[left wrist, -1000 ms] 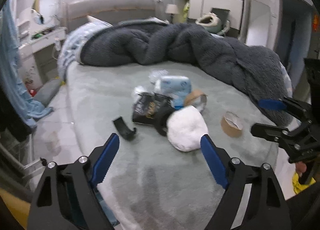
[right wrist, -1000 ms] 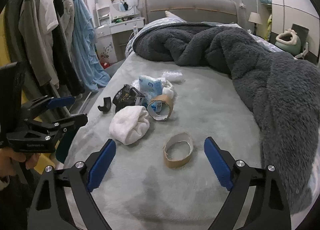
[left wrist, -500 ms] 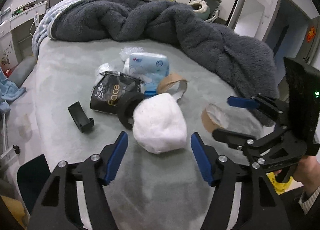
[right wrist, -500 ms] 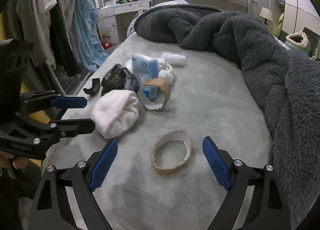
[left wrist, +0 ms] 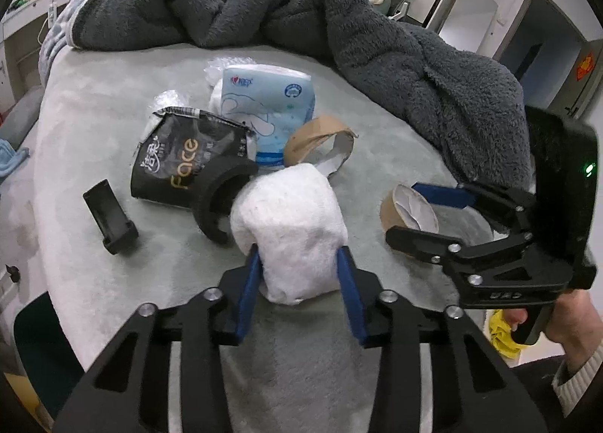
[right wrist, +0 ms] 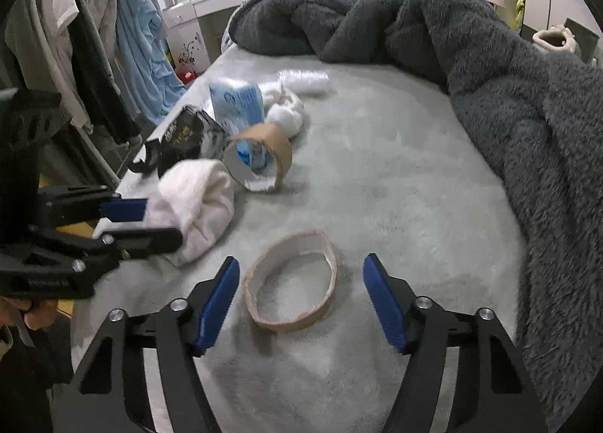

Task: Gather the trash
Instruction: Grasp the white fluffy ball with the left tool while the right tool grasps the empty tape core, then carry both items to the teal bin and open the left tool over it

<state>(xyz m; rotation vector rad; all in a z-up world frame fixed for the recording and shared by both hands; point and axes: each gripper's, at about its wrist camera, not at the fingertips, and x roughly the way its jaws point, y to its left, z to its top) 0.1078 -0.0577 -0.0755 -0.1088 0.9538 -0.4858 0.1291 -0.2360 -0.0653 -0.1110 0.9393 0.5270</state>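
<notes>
On the pale green bed [left wrist: 86, 120] lies a heap of trash. My left gripper [left wrist: 299, 257] is low over it, and its closing jaws have both blue pads pressed against the sides of a white fluffy wad [left wrist: 290, 214]. The right wrist view shows the same wad [right wrist: 199, 199] with the left gripper [right wrist: 160, 224] on it. A flattened cardboard tape ring [right wrist: 328, 263] lies between the pads of my right gripper [right wrist: 301, 263]. Its jaws are closing but stand clear of the ring on both sides. In the left wrist view the right gripper [left wrist: 416, 216] straddles that ring [left wrist: 392, 212].
Behind the wad lie a black "Face" packet [left wrist: 177, 165], a blue tissue pack [left wrist: 264, 101], a torn cardboard ring [left wrist: 316, 139], a black foam collar [left wrist: 218, 203] and a black clip [left wrist: 111, 218]. A dark grey blanket [left wrist: 301, 18] is piled across the bed's far and right sides. Clothes [right wrist: 94, 37] hang at the left.
Both grippers have dropped and come forward over the bed. The left jaws narrowed from wide apart onto the white wad. The right jaws narrowed around the cardboard ring.
</notes>
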